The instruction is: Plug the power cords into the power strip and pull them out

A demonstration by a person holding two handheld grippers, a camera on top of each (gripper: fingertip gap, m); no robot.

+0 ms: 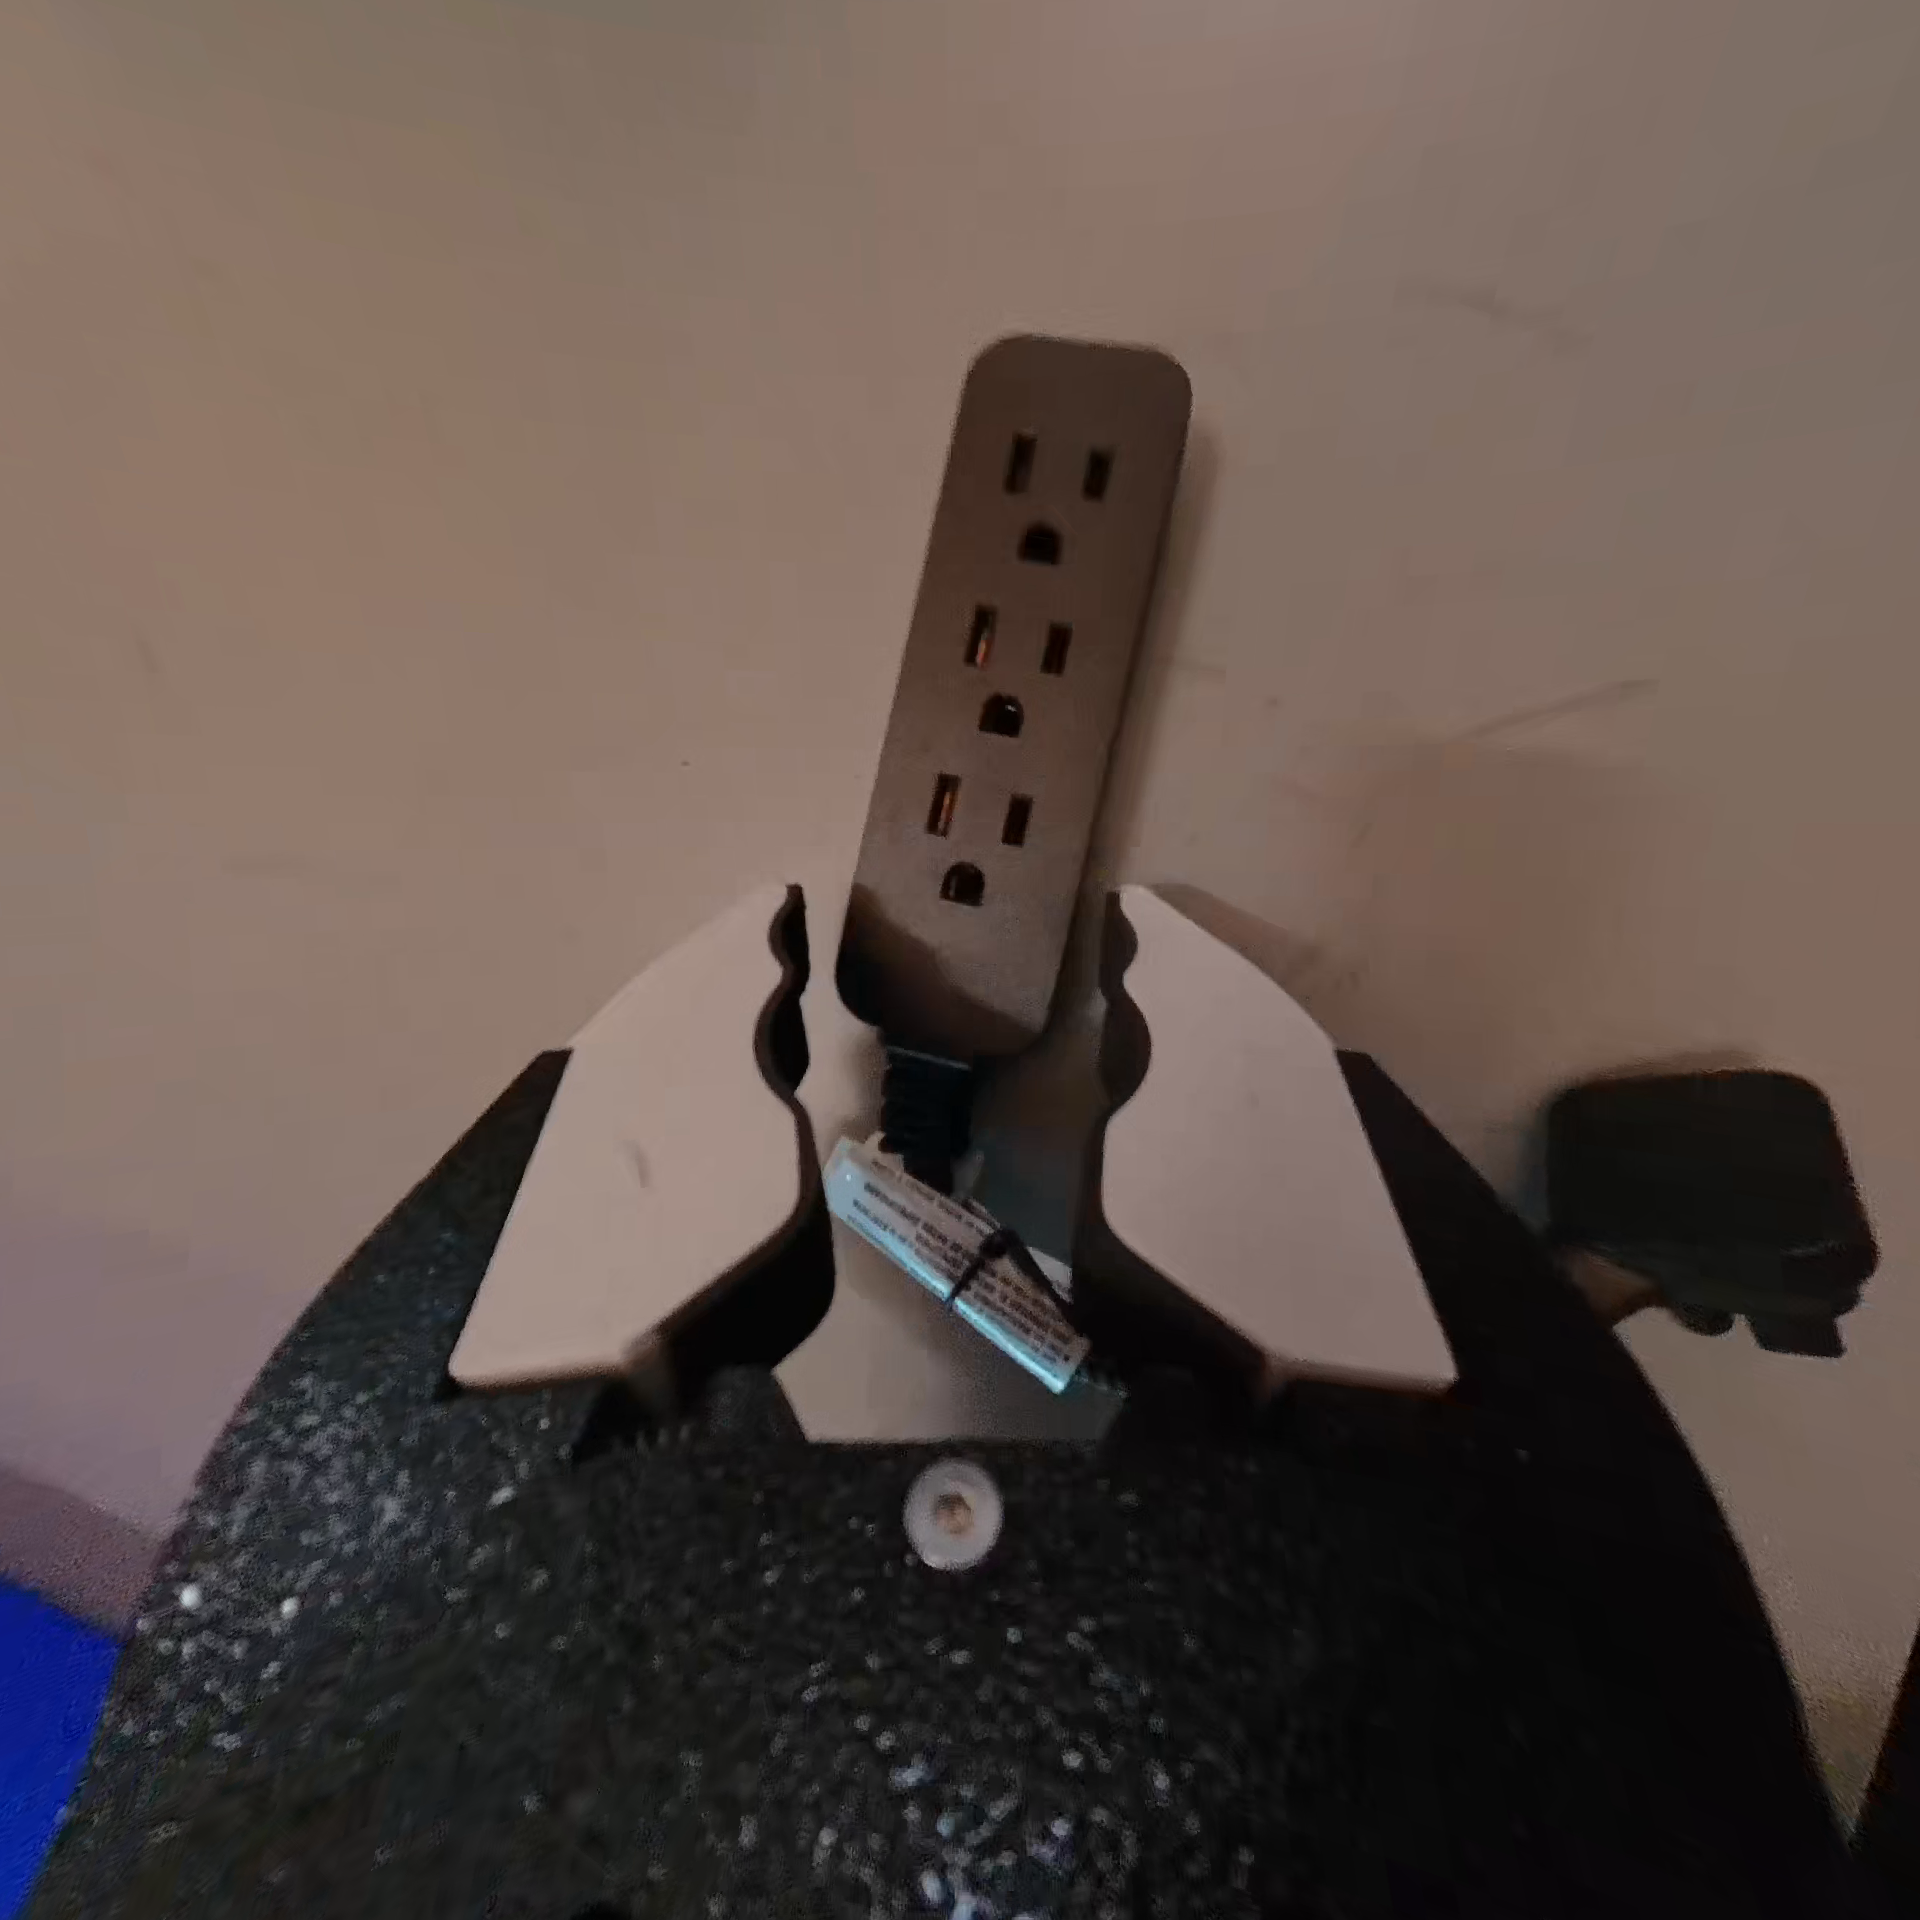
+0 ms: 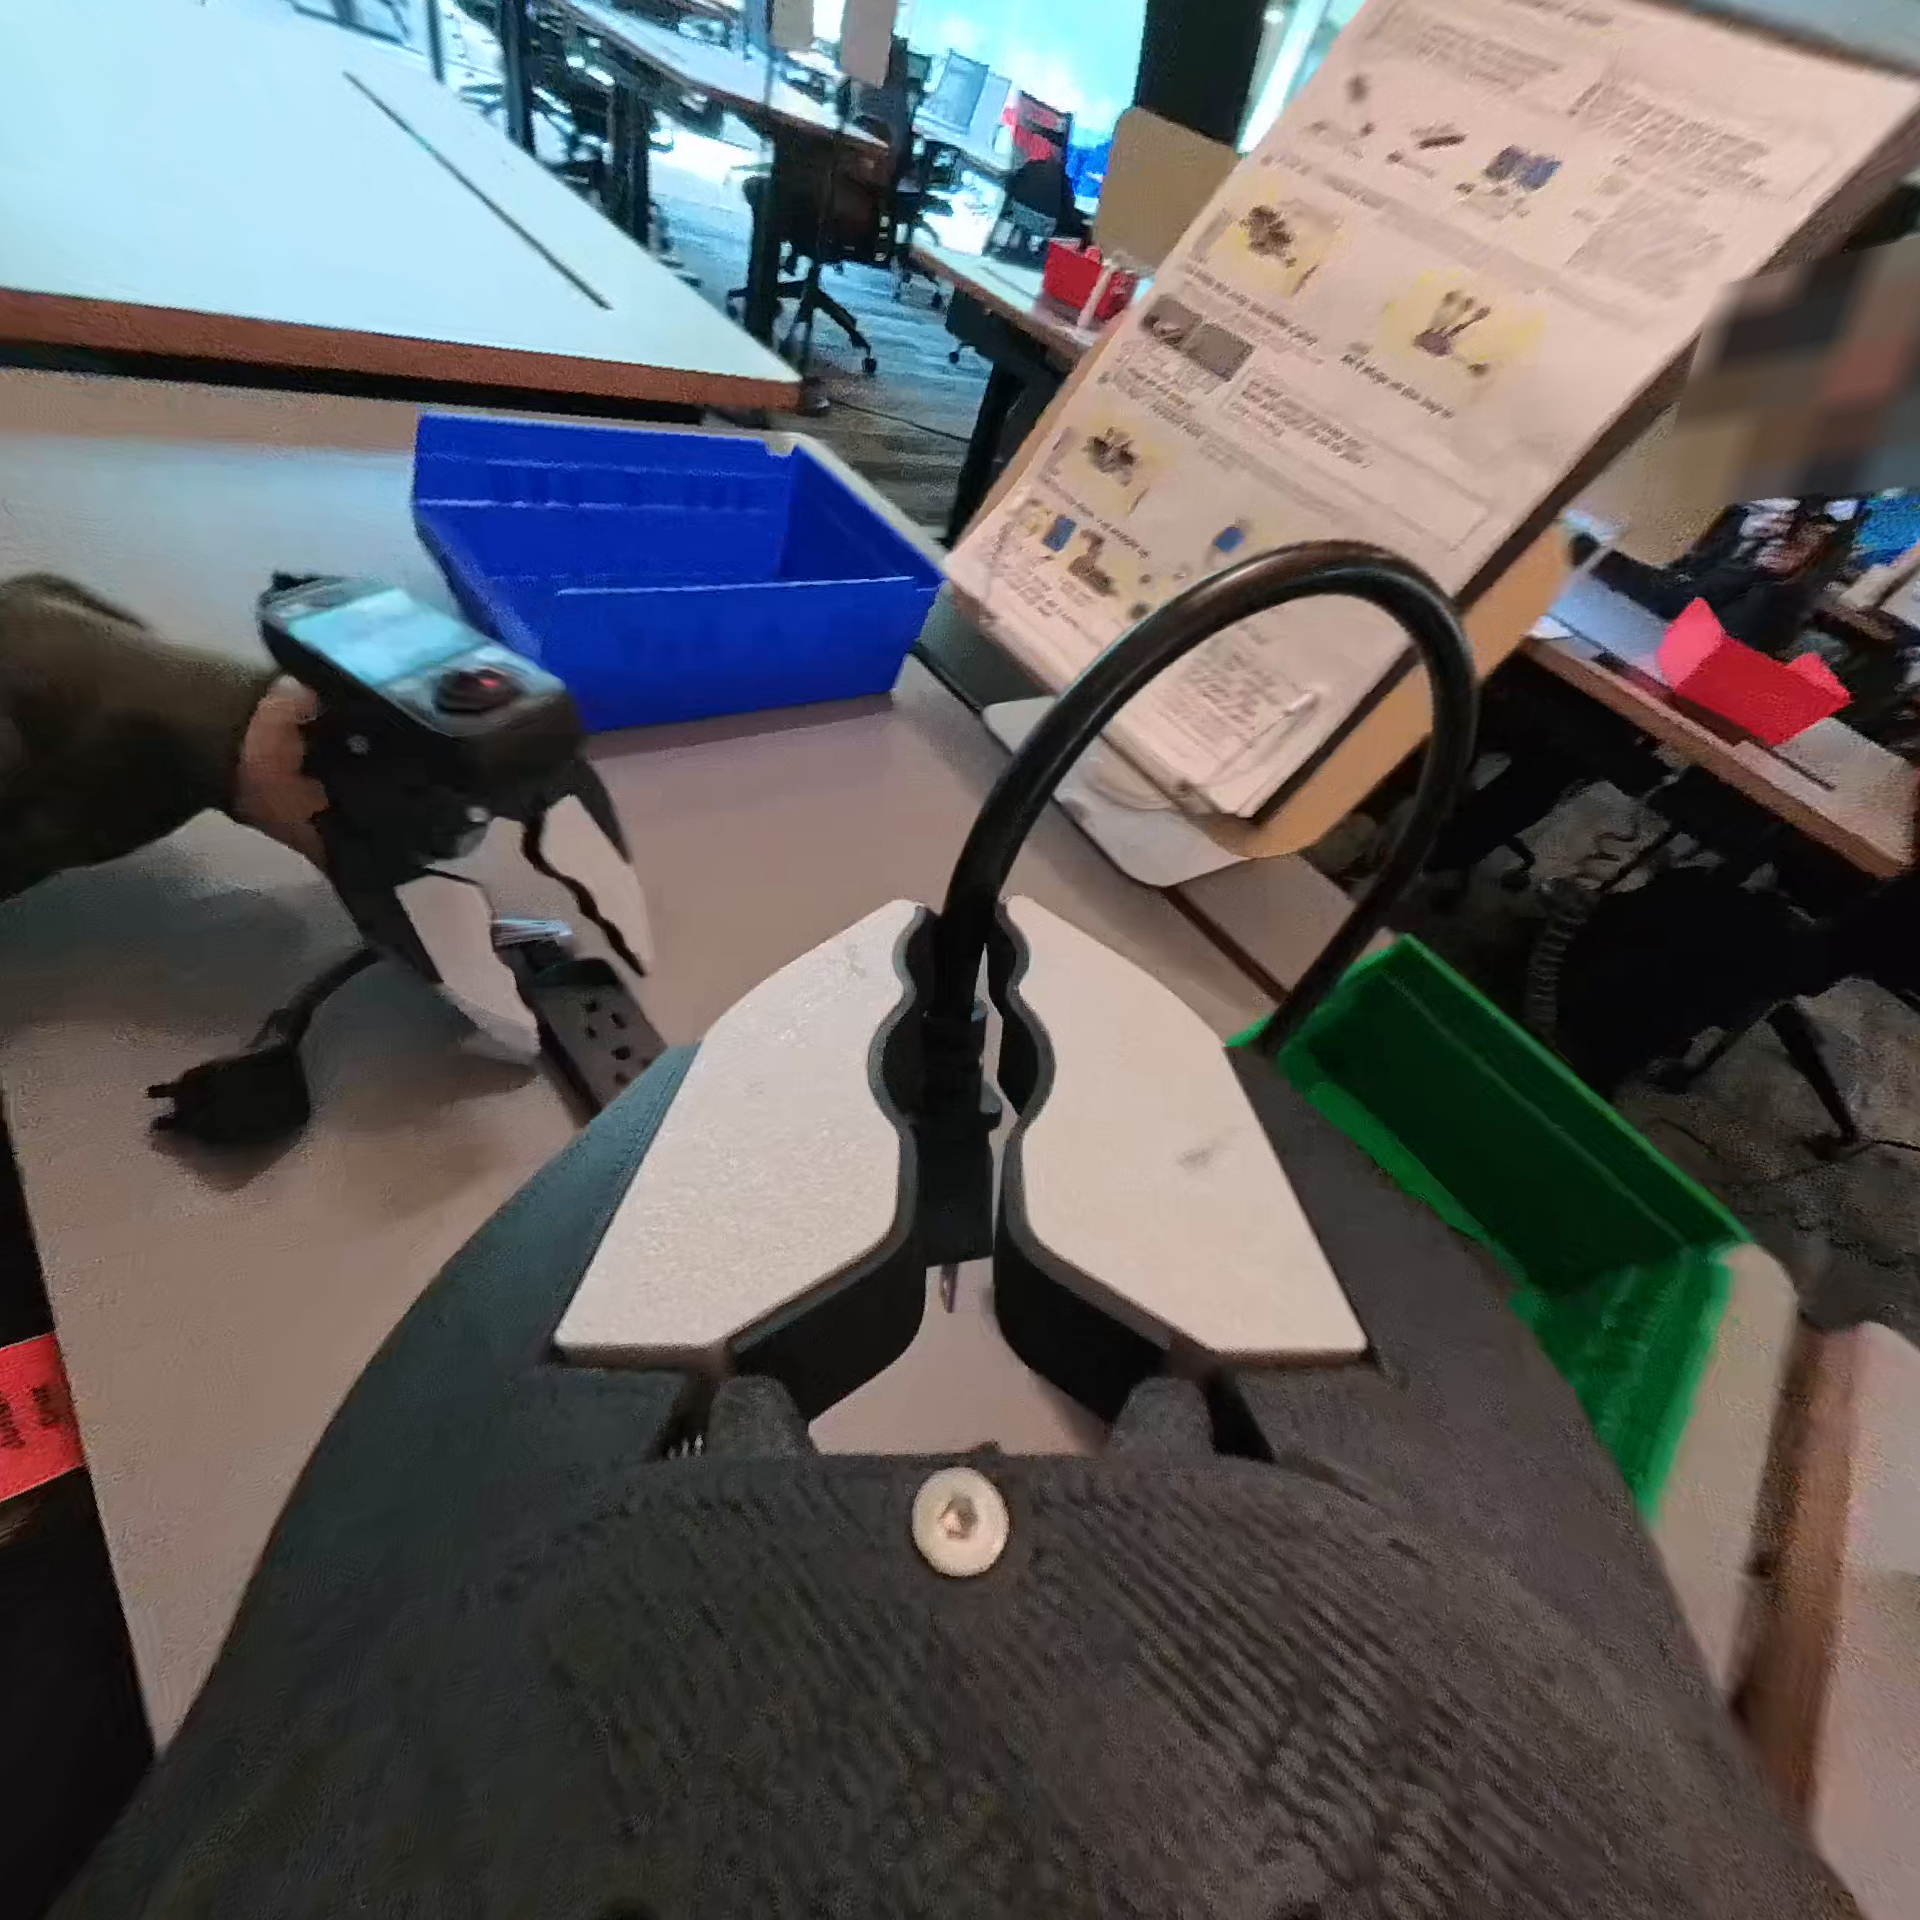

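Observation:
A grey power strip [image 1: 1023,665] with three empty outlets lies flat on the pale table [image 1: 416,520]. My left gripper [image 1: 961,904] is open, its fingers on either side of the strip's cord end, above a white tag [image 1: 956,1262] on the strip's cord. My right gripper [image 2: 961,920] is shut on the black plug [image 2: 951,1122] of a power cord [image 2: 1351,582], prongs pointing back at the camera, held above the table. The cord arches up and drops to the right. The right wrist view shows the left gripper [image 2: 571,997] over the strip [image 2: 603,1039].
Another black plug [image 1: 1704,1205] lies right of the strip; it also shows in the right wrist view [image 2: 229,1101]. A blue bin [image 2: 675,582] stands farther back, a green bin [image 2: 1507,1143] at the table's right edge, and a tilted instruction board [image 2: 1403,364] behind. Some 30 cm of space lies between my two pairs of fingers. The white tag [image 1: 956,1262] lies around 6 cm away from my left fingertips.

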